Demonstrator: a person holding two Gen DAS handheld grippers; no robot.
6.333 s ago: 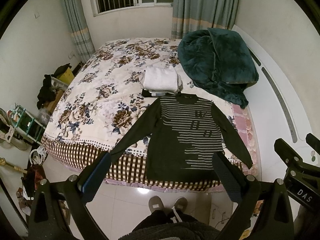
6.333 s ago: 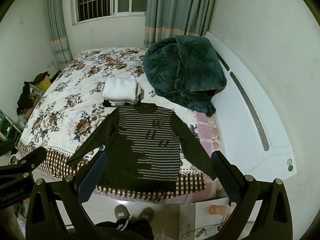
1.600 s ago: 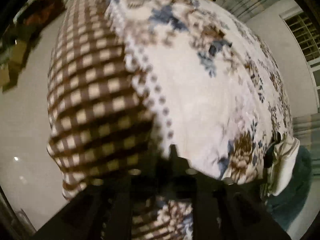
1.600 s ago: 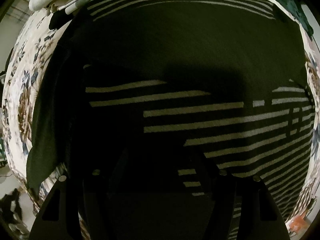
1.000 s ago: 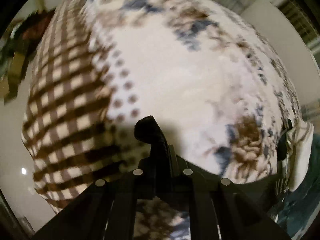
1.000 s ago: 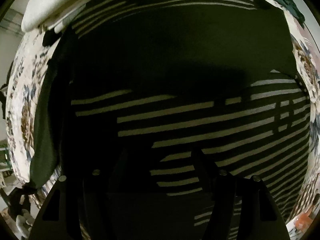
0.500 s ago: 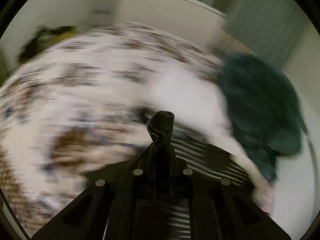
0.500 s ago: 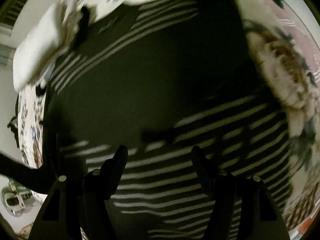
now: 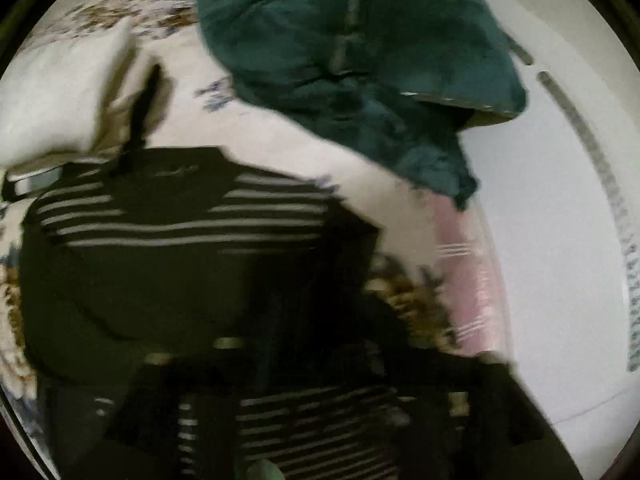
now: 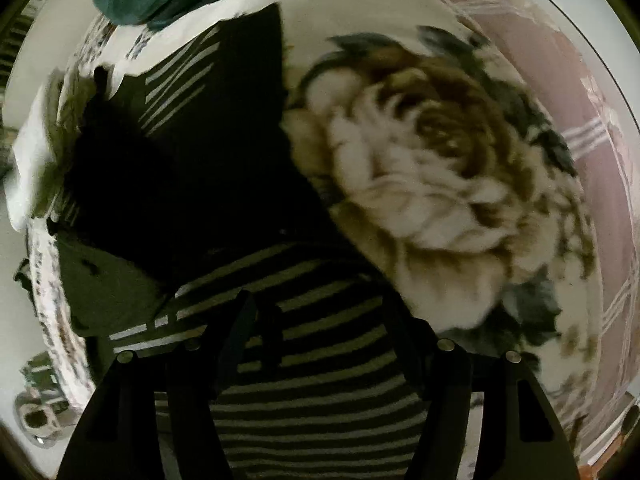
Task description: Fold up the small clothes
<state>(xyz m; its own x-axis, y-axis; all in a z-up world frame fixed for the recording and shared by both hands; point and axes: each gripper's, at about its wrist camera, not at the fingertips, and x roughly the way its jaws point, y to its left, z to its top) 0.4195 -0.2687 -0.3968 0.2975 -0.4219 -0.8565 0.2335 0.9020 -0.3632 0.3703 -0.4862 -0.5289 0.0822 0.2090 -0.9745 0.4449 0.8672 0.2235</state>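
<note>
Left gripper (image 9: 304, 360) jaws just opened above striped sweater (image 9: 168, 240); contents indiscernible. Right gripper (image 10: 324, 336) held wide, empty.

One dark striped sweater (image 9: 168, 240) lies on the one floral bedspread (image 10: 440, 184), near its foot edge. One teal blanket (image 9: 360, 72) is heaped toward the far edge, and one pile of white folded cloth (image 9: 60, 96) sits by the sweater's collar. Two grippers are counted, the left gripper (image 9: 320, 420) and the right gripper (image 10: 320, 340).
</note>
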